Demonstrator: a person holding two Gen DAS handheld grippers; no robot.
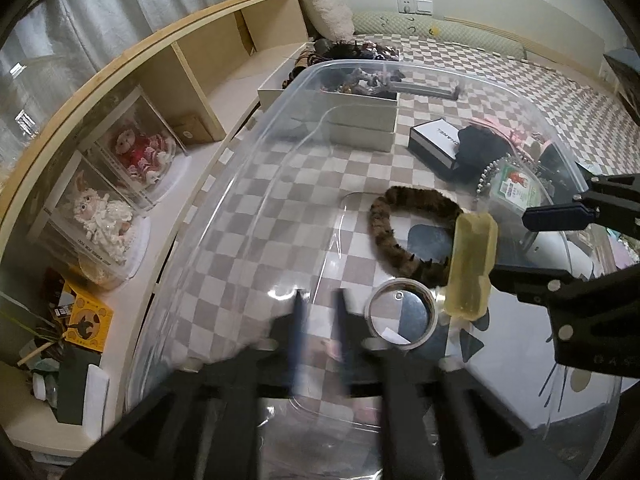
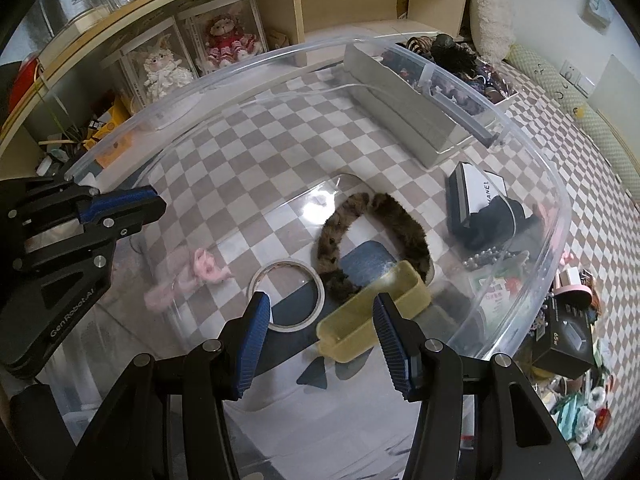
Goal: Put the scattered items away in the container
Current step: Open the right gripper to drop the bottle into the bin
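A clear plastic tub point(image 1: 248, 152) point(image 2: 532, 152) sits on a checkered cloth. Inside lie a furry brown headband point(image 1: 396, 236) point(image 2: 384, 216), a tape roll point(image 1: 402, 312) point(image 2: 286, 294) and a yellow translucent box point(image 1: 472, 264) point(image 2: 372, 316). My right gripper point(image 2: 320, 332) is open and empty just above the yellow box; it also shows in the left wrist view point(image 1: 536, 248). My left gripper point(image 1: 320, 328) is blurred, its fingers close together, nothing seen between them; it also shows in the right wrist view point(image 2: 132, 204) at the tub's left rim. A pink fuzzy item point(image 2: 200, 272) lies under the tub wall.
Outside the tub lie a black-and-white box point(image 1: 436, 140) point(image 2: 476, 196), a black cloth point(image 1: 480, 148), a bead chain point(image 1: 492, 172) and a grey organiser tray point(image 2: 404, 108). A wooden shelf point(image 1: 192, 68) with boxed dolls runs along the left. More clutter point(image 2: 568, 340) lies at right.
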